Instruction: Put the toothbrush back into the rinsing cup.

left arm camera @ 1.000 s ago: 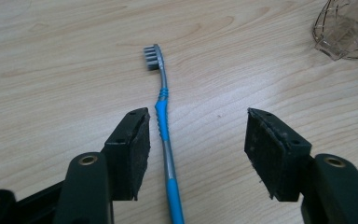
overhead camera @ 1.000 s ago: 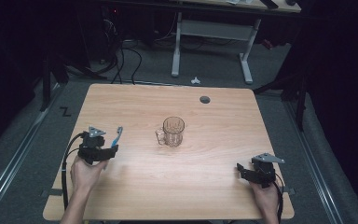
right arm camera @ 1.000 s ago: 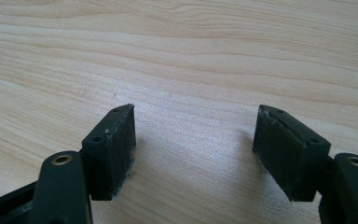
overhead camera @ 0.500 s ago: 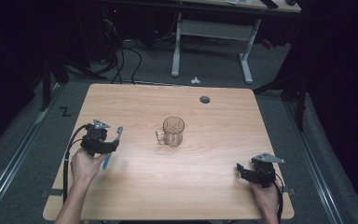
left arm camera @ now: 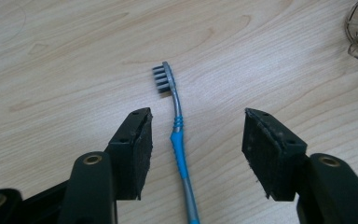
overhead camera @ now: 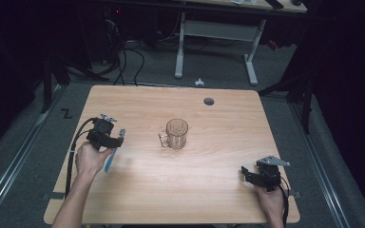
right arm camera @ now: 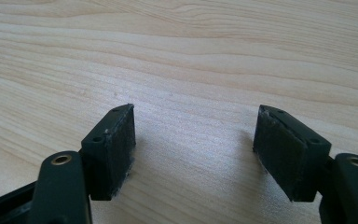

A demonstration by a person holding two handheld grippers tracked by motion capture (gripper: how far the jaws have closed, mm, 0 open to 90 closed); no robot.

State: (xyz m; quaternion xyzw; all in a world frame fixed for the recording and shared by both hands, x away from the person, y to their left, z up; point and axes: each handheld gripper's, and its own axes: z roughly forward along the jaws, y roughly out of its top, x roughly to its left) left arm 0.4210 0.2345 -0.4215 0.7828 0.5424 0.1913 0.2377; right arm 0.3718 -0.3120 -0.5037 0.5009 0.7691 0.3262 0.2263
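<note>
Both tongs black: left tongs [overhead camera: 115, 140] with trailing black cable; right tongs [overhead camera: 245, 174] topped by grey three-cornered plate; brass-coloured rivets, dark pads [left arm camera: 138, 154].

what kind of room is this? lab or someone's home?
Probably a lab or recording workspace: a light wooden table on grey carpet, tangled black cables on the floor behind, and a white-legged desk frame in a dark surround.

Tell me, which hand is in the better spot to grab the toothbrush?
Left. Its open tongs sit either side of the blue-and-grey plastic toothbrush lying on the wooden table. The right tongs are far across the table, probably too distant.
</note>
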